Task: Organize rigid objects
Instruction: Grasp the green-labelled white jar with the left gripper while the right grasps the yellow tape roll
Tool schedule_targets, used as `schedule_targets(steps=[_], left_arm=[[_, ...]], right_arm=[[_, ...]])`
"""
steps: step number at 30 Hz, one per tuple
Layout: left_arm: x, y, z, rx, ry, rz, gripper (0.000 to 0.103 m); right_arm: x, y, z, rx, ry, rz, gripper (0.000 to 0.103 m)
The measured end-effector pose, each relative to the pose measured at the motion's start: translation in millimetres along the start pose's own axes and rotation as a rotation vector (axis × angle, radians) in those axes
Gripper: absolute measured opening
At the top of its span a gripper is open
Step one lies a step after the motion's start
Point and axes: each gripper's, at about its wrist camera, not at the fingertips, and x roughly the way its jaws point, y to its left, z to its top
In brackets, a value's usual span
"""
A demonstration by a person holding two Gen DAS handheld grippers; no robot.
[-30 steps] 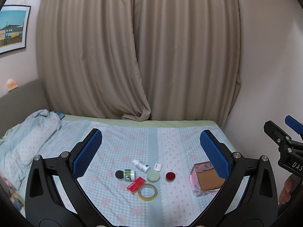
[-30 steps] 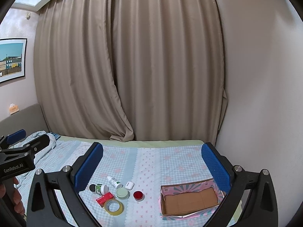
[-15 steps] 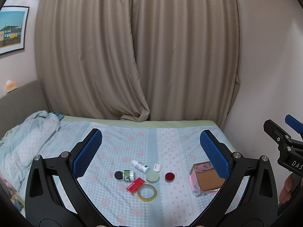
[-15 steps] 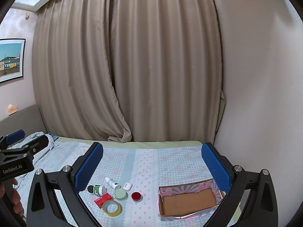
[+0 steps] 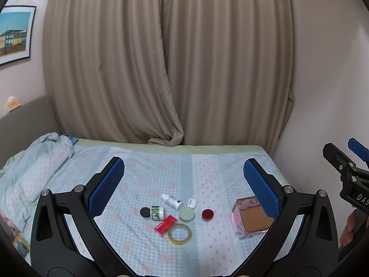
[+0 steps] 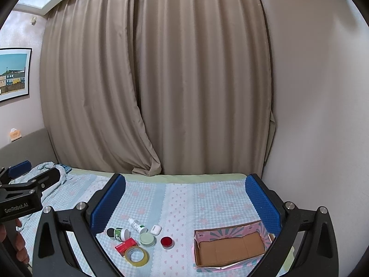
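On the bed lies a cluster of small items: a yellow tape roll (image 5: 179, 231) (image 6: 136, 256), a red box (image 5: 166, 224) (image 6: 126, 245), a green-labelled jar (image 5: 157, 212) (image 6: 121, 233) lying on its side, a white bottle (image 5: 171, 201) (image 6: 137, 225), a pale green round tin (image 5: 186, 214) (image 6: 147, 239), a white earbud case (image 5: 191, 203) (image 6: 156, 229) and a red round tin (image 5: 207, 214) (image 6: 167, 242). To their right sits an open pink cardboard box (image 5: 252, 219) (image 6: 230, 247), nothing in it. My left gripper (image 5: 184, 184) and my right gripper (image 6: 185, 198) hover well above the bed, both open and holding nothing.
A crumpled light blue blanket (image 5: 34, 164) lies on the bed's left side. Beige curtains (image 5: 166, 64) hang behind the bed, and a wall (image 6: 322, 115) stands close on the right. A person's hand (image 6: 19, 242) holds the left gripper's handle.
Both views have drifted slightly; the items sit a little lower and further left in the right wrist view. Nothing on the bed has moved, and both grippers stay open.
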Motion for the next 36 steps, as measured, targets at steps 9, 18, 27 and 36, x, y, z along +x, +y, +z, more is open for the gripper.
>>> schedule_targets(steps=[9, 18, 27, 36], left_arm=[[32, 45, -7, -0.079, 0.120, 0.095, 0.103], [113, 118, -62, -0.086, 0.337, 0.075, 0.103], [218, 175, -112, 0.126, 0.492, -0.137, 0.103], [342, 153, -169, 0.483, 0.654, -0.363, 0.102]], right_arm=[[43, 3, -10, -0.015, 0.099, 0.056, 0.103], [115, 38, -73, 0.034, 0.283, 0.128, 0.103], [165, 108, -162, 0.113, 0.463, 0.047, 0.103], [224, 169, -256, 0.049, 0.614, 0.033, 0.103]])
